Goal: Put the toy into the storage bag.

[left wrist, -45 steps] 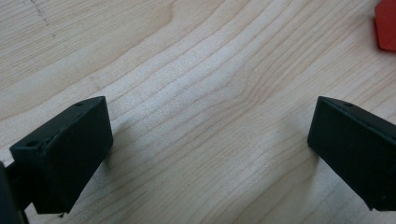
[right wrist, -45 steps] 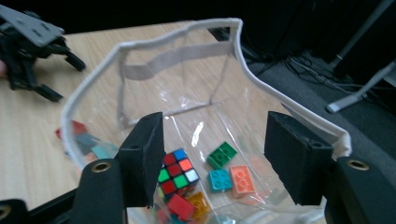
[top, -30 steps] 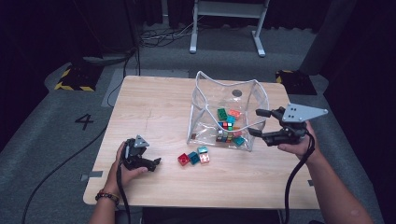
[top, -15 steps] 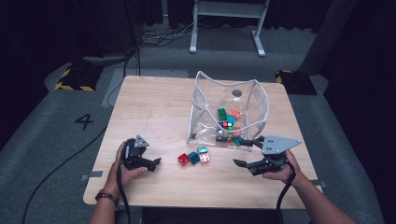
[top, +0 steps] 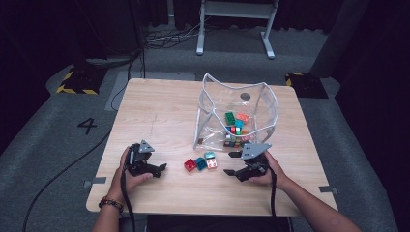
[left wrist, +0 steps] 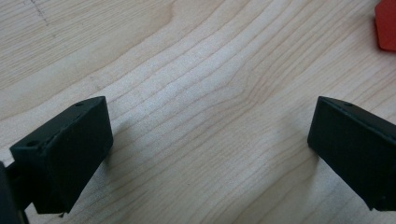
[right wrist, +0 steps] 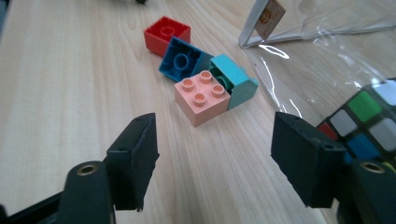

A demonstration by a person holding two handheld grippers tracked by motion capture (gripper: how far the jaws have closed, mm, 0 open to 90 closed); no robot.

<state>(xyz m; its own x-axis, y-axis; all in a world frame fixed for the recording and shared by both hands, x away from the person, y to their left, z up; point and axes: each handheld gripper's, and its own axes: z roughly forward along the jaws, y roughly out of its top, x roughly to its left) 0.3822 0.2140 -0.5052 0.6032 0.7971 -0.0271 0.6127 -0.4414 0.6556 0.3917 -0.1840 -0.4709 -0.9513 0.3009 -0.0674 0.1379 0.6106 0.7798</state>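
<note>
Four loose blocks, the pink block [right wrist: 202, 102] nearest, now lie just beyond my right gripper [top: 235, 163], lowered from beside the clear bag [top: 265, 104], jaws wide and empty, ready to pick; my left gripper [top: 157, 170] rests wide open.

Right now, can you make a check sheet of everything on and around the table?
Surface: wooden table, bare grain.
Job's things: four loose bricks, red brick, blue brick, teal brick, pink brick; clear bag holding more toys.
Clutter: nothing seen.
Grippers: left gripper open over bare wood; right gripper open, aimed at the pink brick, not touching.
Cables: black cable on the floor.
Surroundings: grey carpet, a painted 4, white stand.
</note>
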